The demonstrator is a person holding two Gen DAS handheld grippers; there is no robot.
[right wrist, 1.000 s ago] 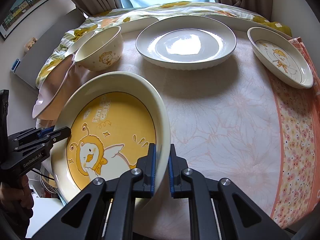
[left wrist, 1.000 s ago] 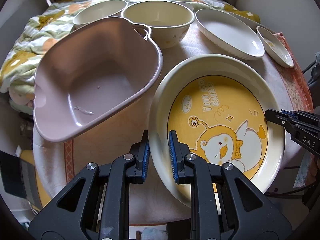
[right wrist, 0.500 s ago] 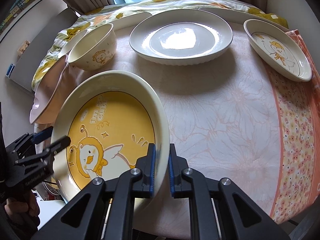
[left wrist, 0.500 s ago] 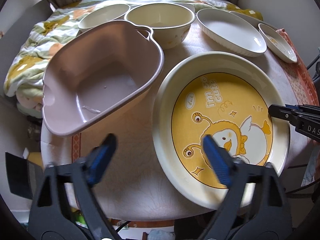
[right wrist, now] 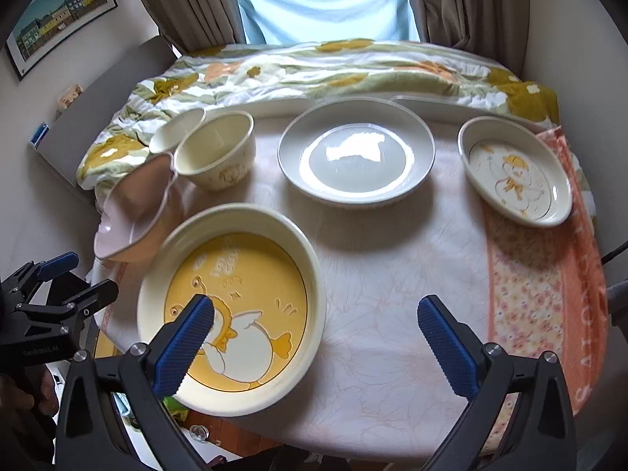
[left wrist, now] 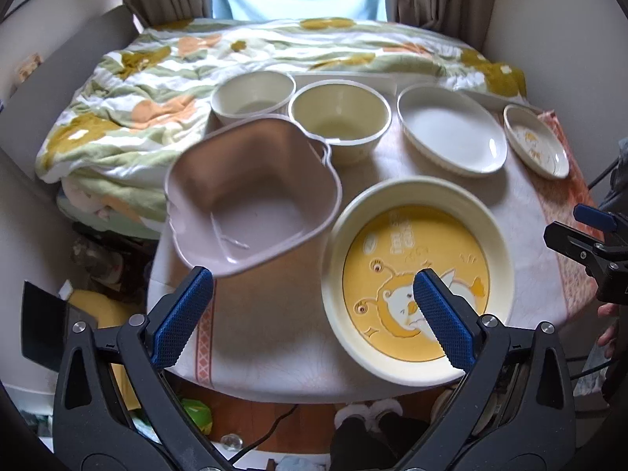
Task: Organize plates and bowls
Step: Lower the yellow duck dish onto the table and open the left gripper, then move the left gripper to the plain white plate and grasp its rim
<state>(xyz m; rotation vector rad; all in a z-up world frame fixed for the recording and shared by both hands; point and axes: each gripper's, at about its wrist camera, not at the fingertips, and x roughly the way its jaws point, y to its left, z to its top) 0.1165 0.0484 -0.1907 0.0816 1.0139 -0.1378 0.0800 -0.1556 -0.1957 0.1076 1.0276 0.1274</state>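
A large cream plate with a yellow duck picture [left wrist: 418,278] lies flat at the table's near edge; it also shows in the right wrist view [right wrist: 235,302]. My left gripper [left wrist: 314,318] is open and pulled back above the table's near edge, with the plate under its right finger. My right gripper [right wrist: 314,337] is open, its left finger over the plate. A pink square bowl [left wrist: 251,192] sits left of the plate, overhanging the table edge. Two cream bowls [left wrist: 339,117] [left wrist: 253,96], a white deep plate [right wrist: 355,155] and a small duck plate [right wrist: 514,170] stand behind.
The round table [right wrist: 392,274] has a floral cloth with an orange border at the right [right wrist: 541,282]. A flowered quilt on a bed [left wrist: 165,70] lies just beyond the table. A flat white tray edge [right wrist: 443,108] shows behind the plates. Clutter sits on the floor below.
Both grippers let go of the yellow duck plate, opened wide and drew back; the left opened first. The plate now lies flat on the table.
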